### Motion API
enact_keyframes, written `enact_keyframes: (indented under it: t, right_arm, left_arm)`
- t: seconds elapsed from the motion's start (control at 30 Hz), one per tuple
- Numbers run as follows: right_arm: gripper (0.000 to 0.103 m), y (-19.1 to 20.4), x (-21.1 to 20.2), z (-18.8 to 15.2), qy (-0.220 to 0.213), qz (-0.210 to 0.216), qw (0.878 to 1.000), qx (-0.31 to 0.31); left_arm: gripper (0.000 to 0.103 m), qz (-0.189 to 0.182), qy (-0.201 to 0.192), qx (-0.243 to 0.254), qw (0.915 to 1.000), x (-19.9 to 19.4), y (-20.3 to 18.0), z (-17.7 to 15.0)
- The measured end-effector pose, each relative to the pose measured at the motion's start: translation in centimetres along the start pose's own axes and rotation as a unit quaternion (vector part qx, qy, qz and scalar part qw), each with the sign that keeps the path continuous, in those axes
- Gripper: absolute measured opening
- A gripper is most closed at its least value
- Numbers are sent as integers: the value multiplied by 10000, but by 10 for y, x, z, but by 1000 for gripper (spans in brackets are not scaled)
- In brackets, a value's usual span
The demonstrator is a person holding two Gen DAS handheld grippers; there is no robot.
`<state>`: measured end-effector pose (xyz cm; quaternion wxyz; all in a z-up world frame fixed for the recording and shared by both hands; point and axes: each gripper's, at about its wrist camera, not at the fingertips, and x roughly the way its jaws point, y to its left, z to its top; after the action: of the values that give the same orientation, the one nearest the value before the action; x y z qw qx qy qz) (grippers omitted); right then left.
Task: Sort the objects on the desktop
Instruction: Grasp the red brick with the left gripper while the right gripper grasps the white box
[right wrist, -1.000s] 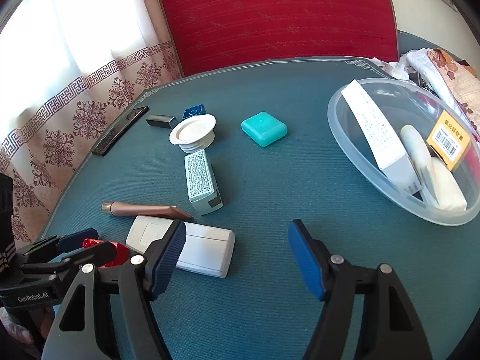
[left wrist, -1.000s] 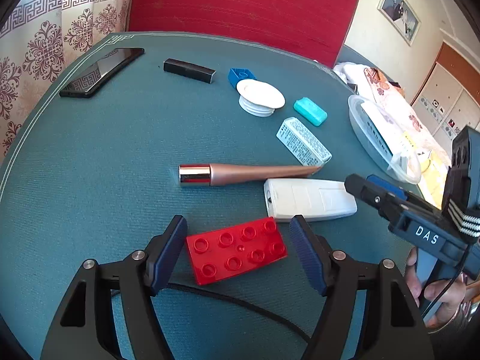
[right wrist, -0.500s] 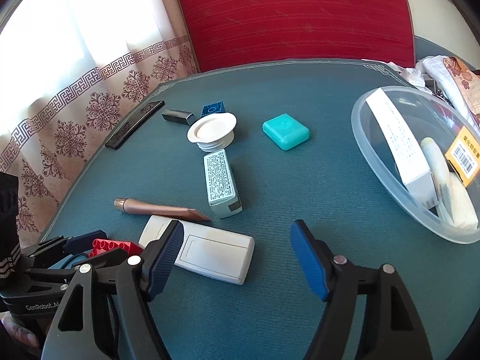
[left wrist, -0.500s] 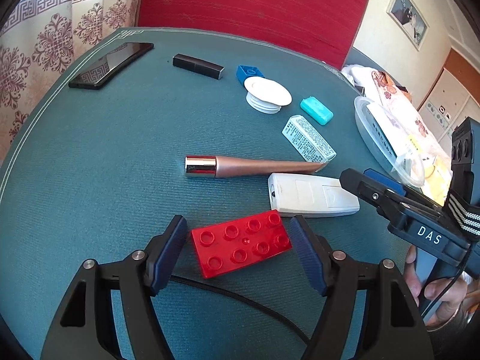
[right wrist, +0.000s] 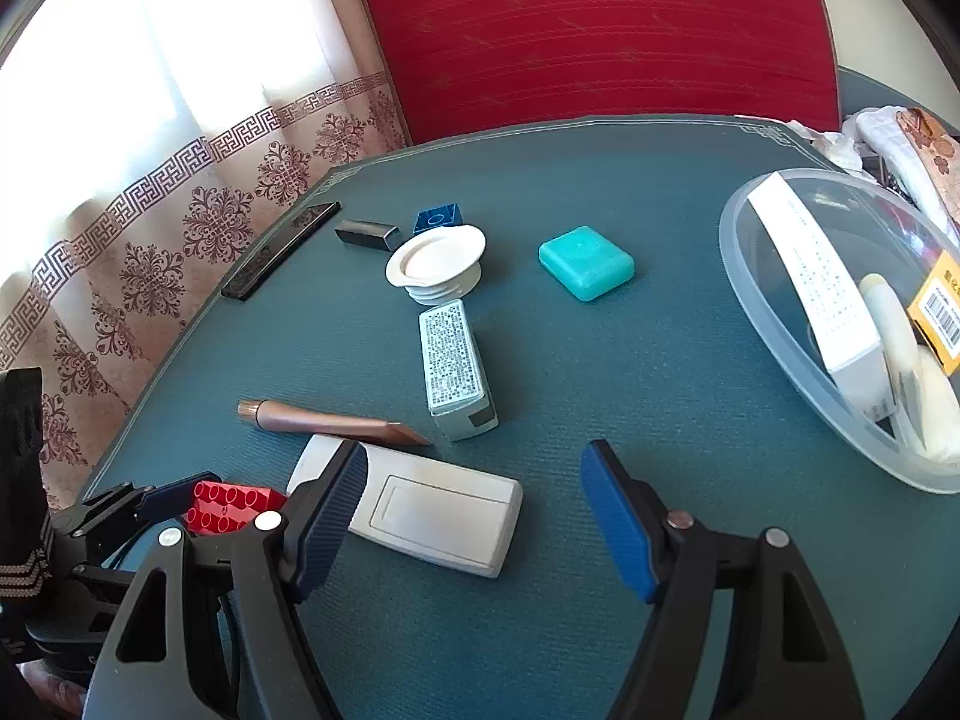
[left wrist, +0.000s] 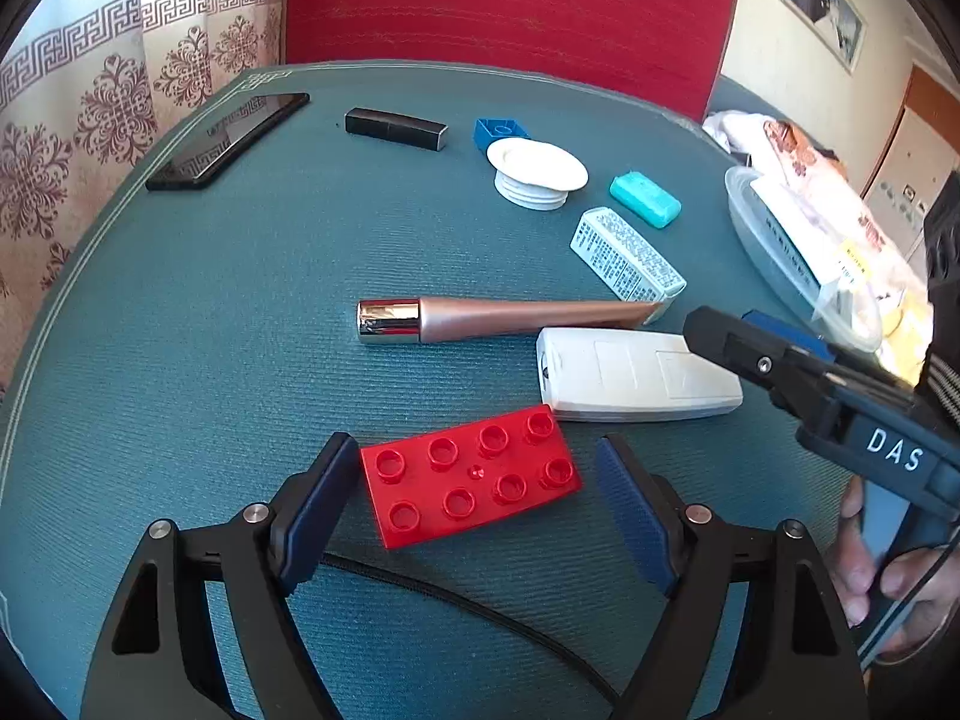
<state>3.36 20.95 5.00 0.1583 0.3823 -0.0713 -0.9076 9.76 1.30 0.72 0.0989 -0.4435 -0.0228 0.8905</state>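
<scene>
The left gripper (left wrist: 477, 501) is hovering low with its jaws spread wide — blue pads (left wrist: 318, 510) at 9 and 3 o'clock. The right gripper (right wrist: 474, 510) is also gaping open, its pads (right wrist: 615, 519) well apart. The right hand (left wrist: 882, 576) is wrapping the handle at 4 o'clock in the left wrist view — fingers curled.

A teal worktop (left wrist: 198, 312) with a pale line border fills the foreground. Behind it rises a red ribbed chair back (right wrist: 600, 30). At the left, bright daylight comes through a cream curtain (right wrist: 150, 222) with maroon patterns. A framed picture (left wrist: 825, 0) hangs on the cream wall (left wrist: 762, 60).
</scene>
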Motion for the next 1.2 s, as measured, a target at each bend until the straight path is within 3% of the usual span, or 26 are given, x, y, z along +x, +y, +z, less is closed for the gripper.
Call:
enact_keyframes:
  t: [0.13,0.23,0.4,0.63,0.93,1.1,1.2]
  right_arm:
    - [77,4,3,3,65,199,9997,-95]
    - [77,2,9,5,223,503,9985,10]
    - [77,6,20,9,423,797,9959,-31]
    - [77,15,25,6,563,774,9939,-543]
    - [78,37,8,-20,872,933,9823,-1367]
    - [77,52,19,-18,757,628,9804,-1707]
    - [62,59,31,-16,772,365,9780,-1902]
  left_arm:
    - [83,-94,-37,-133,9999,-1,6,0]
    - [75,-31,-54,-120,9999,-2,9,1]
    - [75,-84,-38,-98,9999,-3,11,1]
    - [74,43,-95,-136,9999,-4,21,3]
    - [75,194,-160,-252,9994,-3,35,9]
    - [75,221,-189,-227,9993,-3,34,8]
    - [75,213,-204,-234,9993,-3,35,8]
